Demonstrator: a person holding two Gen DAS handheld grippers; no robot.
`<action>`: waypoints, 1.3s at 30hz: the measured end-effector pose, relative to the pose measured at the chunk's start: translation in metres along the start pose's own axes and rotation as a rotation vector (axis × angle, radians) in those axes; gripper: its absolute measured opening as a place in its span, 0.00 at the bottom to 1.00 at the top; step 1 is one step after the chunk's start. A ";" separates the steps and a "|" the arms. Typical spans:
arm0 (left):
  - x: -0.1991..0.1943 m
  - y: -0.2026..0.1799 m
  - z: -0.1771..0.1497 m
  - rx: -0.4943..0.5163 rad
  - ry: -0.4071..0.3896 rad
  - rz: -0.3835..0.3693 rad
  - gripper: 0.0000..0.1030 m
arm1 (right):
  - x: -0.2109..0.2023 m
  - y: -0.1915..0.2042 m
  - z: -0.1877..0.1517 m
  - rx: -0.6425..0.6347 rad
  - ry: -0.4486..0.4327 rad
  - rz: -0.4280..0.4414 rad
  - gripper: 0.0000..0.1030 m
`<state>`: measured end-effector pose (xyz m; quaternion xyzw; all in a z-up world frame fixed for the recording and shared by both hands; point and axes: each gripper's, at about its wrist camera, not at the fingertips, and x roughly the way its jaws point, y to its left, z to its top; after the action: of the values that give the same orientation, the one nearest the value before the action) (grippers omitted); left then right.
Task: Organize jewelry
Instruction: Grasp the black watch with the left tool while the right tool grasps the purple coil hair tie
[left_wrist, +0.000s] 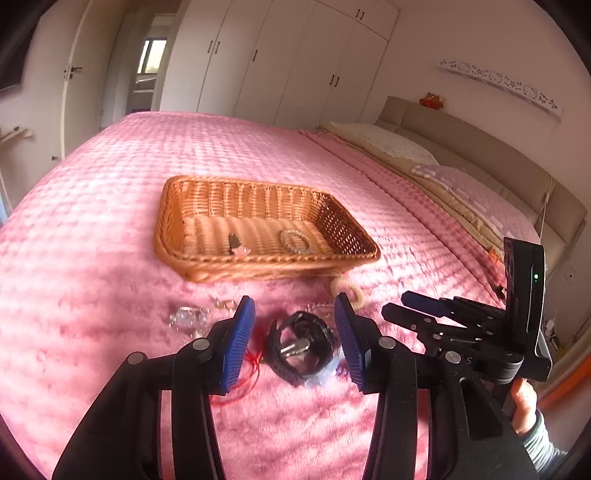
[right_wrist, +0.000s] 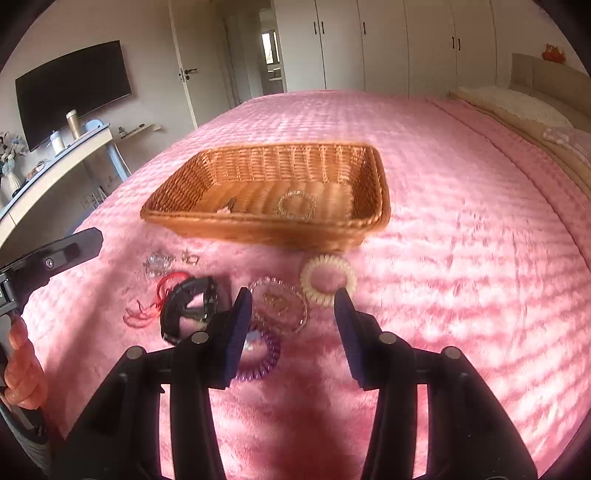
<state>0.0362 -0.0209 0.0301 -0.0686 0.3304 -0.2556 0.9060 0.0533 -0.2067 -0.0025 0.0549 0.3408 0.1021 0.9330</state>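
The left gripper (left_wrist: 294, 341) is held over the pink bed (left_wrist: 110, 229) with its jaws spread wide and nothing gripped. A black watch (left_wrist: 301, 347) is seen lying on the bedspread between these jaws, touched by neither. A red cord (left_wrist: 247, 373) is found under the left jaw, and a clear sparkly piece (left_wrist: 186, 317) lies beyond it to the left. A cream coil ring (left_wrist: 349, 291) is seen just past the tip of the right jaw.

The right gripper (right_wrist: 293, 332) is likewise held with jaws parted and empty. A clear bracelet (right_wrist: 279, 304) lies just inside the left jaw, a purple coil ring (right_wrist: 258, 358) is partly hidden behind that jaw, and the cream coil ring (right_wrist: 328, 280) sits ahead, near the tip of the right jaw. The watch (right_wrist: 190, 308) is placed outside the left jaw.

A wicker basket (left_wrist: 258, 266) is set farther ahead of both pairs of jaws; a beaded bracelet (left_wrist: 295, 242) and a small dark trinket (left_wrist: 236, 243) are held in it.
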 end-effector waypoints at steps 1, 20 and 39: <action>0.003 -0.001 -0.005 -0.004 0.015 0.002 0.41 | 0.003 0.000 -0.007 0.007 0.017 0.004 0.42; 0.089 0.018 -0.026 -0.053 0.243 0.046 0.25 | 0.053 0.023 -0.032 -0.033 0.139 -0.044 0.26; 0.037 -0.002 -0.057 0.072 0.075 0.148 0.13 | 0.023 0.012 -0.041 -0.023 0.007 -0.207 0.10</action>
<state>0.0228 -0.0390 -0.0342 -0.0018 0.3586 -0.2023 0.9113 0.0417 -0.1880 -0.0460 0.0085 0.3468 0.0093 0.9379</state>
